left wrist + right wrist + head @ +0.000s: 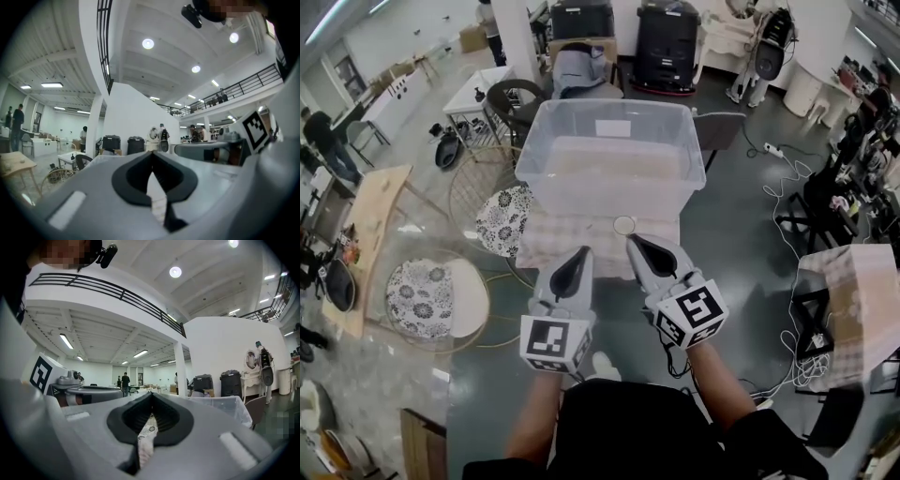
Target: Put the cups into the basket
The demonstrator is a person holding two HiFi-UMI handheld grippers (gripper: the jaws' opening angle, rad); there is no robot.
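A clear plastic bin [609, 155], the basket here, stands on a small table with a checked cloth [553, 248] straight ahead. One small round cup [623, 224] stands on the cloth just in front of the bin. Both grippers are held level, short of the table's near edge. My left gripper [584, 253] is shut and holds nothing. My right gripper [635, 241] is also shut and empty, its tip just below the cup. In the left gripper view the jaws [152, 154] meet, as they do in the right gripper view [151, 397], where the bin [229, 406] shows at the right.
Round stools with flowered cushions [504, 220] [420, 292] stand left of the table, with a wooden table [370, 220] further left. Another checked table [853, 300] is at the right, with cables [787, 187] across the grey floor. People and furniture stand far back.
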